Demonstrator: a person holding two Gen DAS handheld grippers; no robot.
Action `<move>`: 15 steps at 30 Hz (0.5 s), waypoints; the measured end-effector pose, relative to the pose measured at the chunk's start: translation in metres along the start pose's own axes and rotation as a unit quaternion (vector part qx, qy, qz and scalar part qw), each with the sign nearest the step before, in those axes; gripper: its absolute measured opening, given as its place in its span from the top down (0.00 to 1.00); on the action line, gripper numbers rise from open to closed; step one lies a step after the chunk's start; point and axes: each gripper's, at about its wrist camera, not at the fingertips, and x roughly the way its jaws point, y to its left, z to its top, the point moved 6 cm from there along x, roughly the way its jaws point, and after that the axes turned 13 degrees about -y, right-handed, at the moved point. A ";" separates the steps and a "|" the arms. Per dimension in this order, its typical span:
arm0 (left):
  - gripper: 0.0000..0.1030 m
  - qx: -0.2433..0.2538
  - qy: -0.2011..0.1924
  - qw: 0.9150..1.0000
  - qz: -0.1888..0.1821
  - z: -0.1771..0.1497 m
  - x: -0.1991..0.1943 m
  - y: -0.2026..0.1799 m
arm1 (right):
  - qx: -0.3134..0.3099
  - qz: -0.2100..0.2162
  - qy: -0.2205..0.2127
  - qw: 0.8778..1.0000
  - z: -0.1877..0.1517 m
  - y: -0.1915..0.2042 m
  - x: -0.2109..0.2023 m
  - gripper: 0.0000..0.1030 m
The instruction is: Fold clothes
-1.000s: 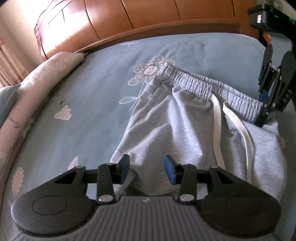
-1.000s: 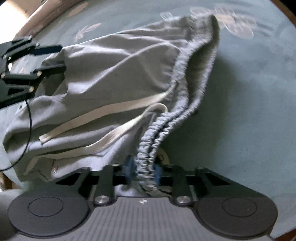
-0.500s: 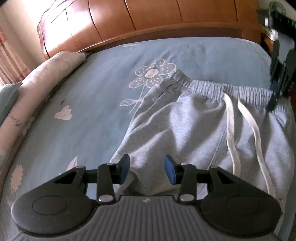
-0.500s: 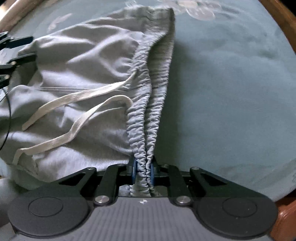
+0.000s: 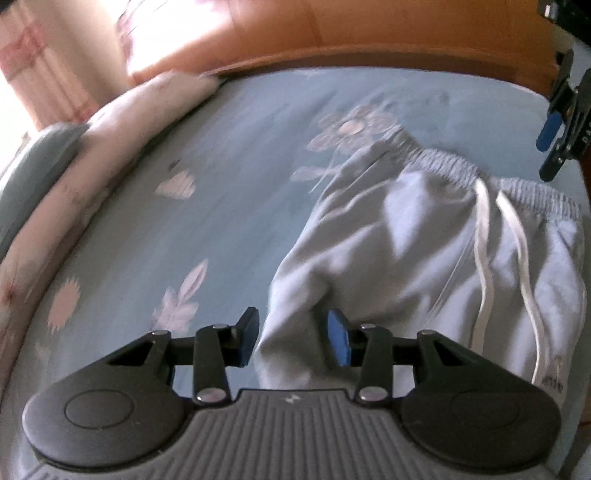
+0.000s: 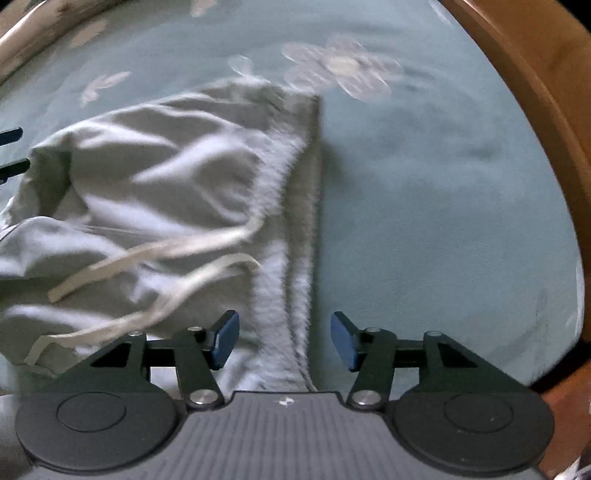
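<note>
Grey sweatpants [image 5: 406,258] lie on the blue flowered sheet, with their elastic waistband [image 5: 535,192] at the far right and two white drawstrings [image 5: 484,258] trailing over the front. My left gripper [image 5: 292,339] is shut on a thick bunch of the trouser cloth, which rises as a ridge into its blue pads. In the right wrist view the waistband [image 6: 295,258] lies flat under my right gripper [image 6: 282,339]. Its jaws are opening and the pads stand apart from the cloth. The right gripper [image 5: 565,147] hangs above the waistband at the edge of the left wrist view.
A wooden headboard [image 5: 369,29] runs along the far side of the bed, and its frame [image 6: 546,110] curves past on the right. A rolled pink-and-white quilt [image 5: 110,129] borders the sheet [image 5: 221,184] on the left, with a curtain [image 5: 44,74] behind it.
The right gripper let go of the waistband and rose; the waistband now lies flat on the sheet. The left gripper lifted and shifted, drawing the gripped cloth into a ridge.
</note>
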 end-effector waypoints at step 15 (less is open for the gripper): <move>0.50 -0.179 0.126 0.968 0.120 -0.124 -0.079 0.066 | -0.233 0.183 -0.059 0.953 0.089 0.243 0.052 0.24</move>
